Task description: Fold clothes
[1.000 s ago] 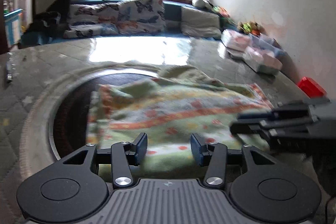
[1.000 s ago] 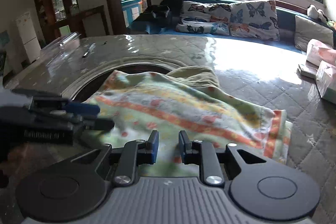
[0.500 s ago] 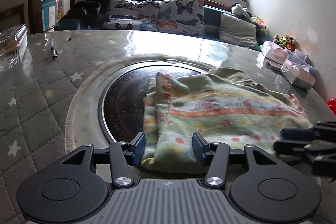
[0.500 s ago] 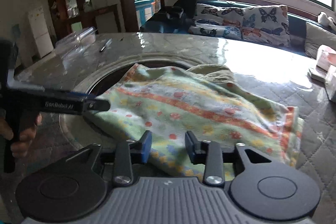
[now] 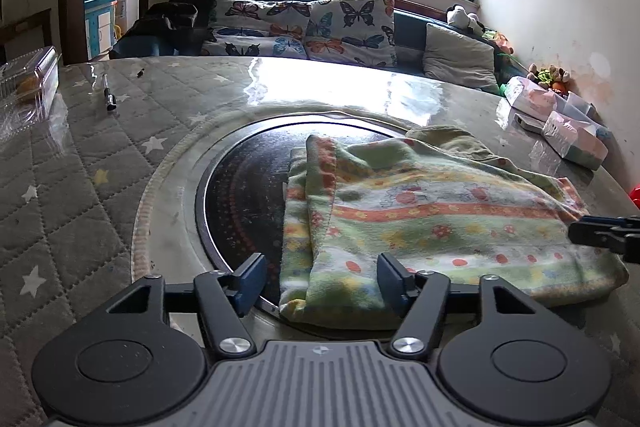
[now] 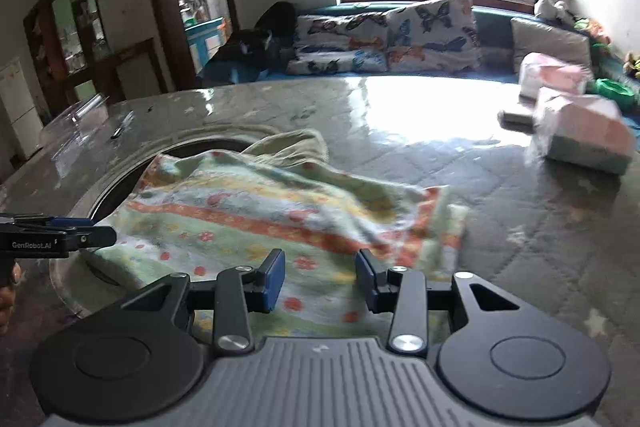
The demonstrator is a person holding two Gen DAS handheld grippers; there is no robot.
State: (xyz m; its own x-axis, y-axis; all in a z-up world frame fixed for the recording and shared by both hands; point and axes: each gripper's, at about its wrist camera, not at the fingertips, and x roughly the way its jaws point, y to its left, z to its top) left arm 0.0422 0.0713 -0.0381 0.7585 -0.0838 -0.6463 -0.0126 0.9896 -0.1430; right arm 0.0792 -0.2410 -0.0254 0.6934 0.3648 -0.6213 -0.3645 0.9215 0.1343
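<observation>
A folded, striped green towel [image 5: 436, 223] is lying on the table [image 5: 80, 163], partly over the dark round inset [image 5: 244, 195], with an olive cloth [image 5: 444, 139] tucked under its far edge. The left gripper [image 5: 320, 279] is being held at the towel's near left corner; its jaws are opening, standing wide, and nothing is being pinched, the corner lying just beyond the fingertips. The right gripper [image 6: 320, 279] is being held over the towel's near edge; its jaws are opening too, about half apart, with fabric seen past them but not clamped. In the right wrist view the left gripper [image 6: 92, 237] is showing at the towel's left corner. Compared with a second ago, both pairs of jaws are being held wider, and the right gripper is being seen farther right along the towel.
</observation>
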